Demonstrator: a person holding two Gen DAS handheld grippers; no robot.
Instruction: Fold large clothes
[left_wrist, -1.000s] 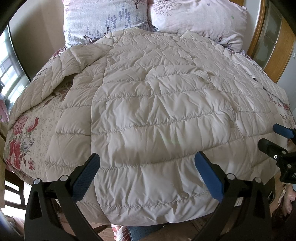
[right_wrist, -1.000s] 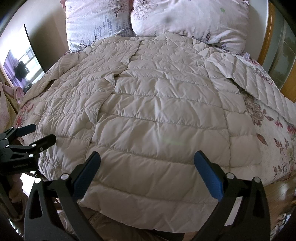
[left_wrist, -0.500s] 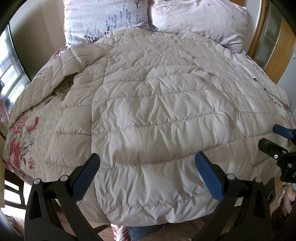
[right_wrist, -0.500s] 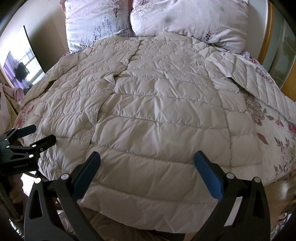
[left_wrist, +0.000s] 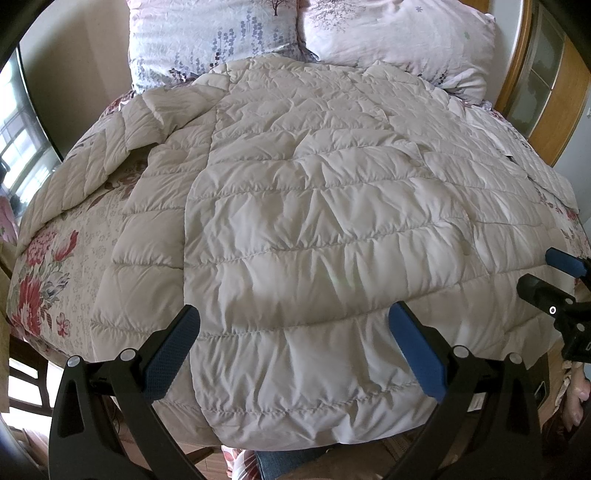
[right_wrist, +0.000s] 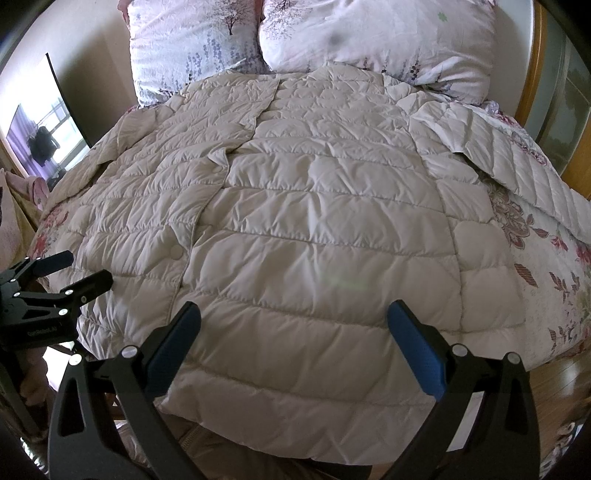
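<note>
Left wrist view — down coat (left_wrist: 295, 221) covers bed, pillows (left_wrist: 295, 33) behind; both grippers (left_wrist: 293, 347) (right_wrist: 293, 347) gape wide, empty.

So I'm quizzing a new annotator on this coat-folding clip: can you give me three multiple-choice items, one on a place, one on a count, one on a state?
1. Where does the beige quilted coat lie?
A. spread across the bed
B. on the floor
C. on a hanger

2. How many pillows lie at the head of the bed?
A. one
B. two
C. four

3. How do the left gripper and right gripper stand?
A. both shut on the coat
B. left shut, right open
C. both open, holding nothing

Answers:
1. A, since the coat lies flat over the floral bedspread, with a sleeve out to each side.
2. B, since two printed pillows lie side by side beyond the collar.
3. C, since each gripper's blue pads are wide apart above the hem, with no fabric between them.
</note>
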